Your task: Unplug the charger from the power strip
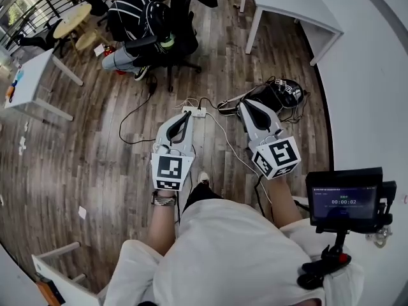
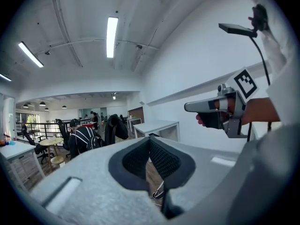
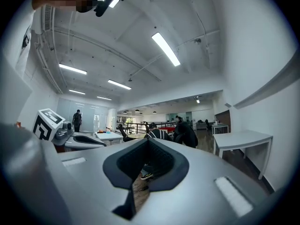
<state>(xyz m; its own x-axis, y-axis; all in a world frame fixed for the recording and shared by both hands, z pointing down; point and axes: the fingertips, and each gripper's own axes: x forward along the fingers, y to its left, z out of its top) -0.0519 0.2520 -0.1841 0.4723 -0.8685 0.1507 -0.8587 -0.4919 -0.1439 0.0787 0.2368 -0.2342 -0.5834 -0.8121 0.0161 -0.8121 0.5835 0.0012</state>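
A white power strip (image 1: 194, 111) lies on the wooden floor, with white plugs and cables bunched at it. One white cable (image 1: 224, 139) runs from it toward the person's feet, a black cable (image 1: 132, 116) loops off to the left. I cannot make out the charger itself. My left gripper (image 1: 188, 114) is held level well above the floor, shut and empty, its tips over the strip in the head view. To its right, my right gripper (image 1: 245, 102) is shut and empty too. Each gripper view looks out across the room, not at the strip.
A black bag (image 1: 282, 93) with straps lies on the floor right of the strip. A seated person (image 1: 134, 18) on an office chair is beyond it. White tables (image 1: 290, 2) stand at the back right and far left (image 1: 29, 85). A small monitor (image 1: 344, 196) sits at the person's right side.
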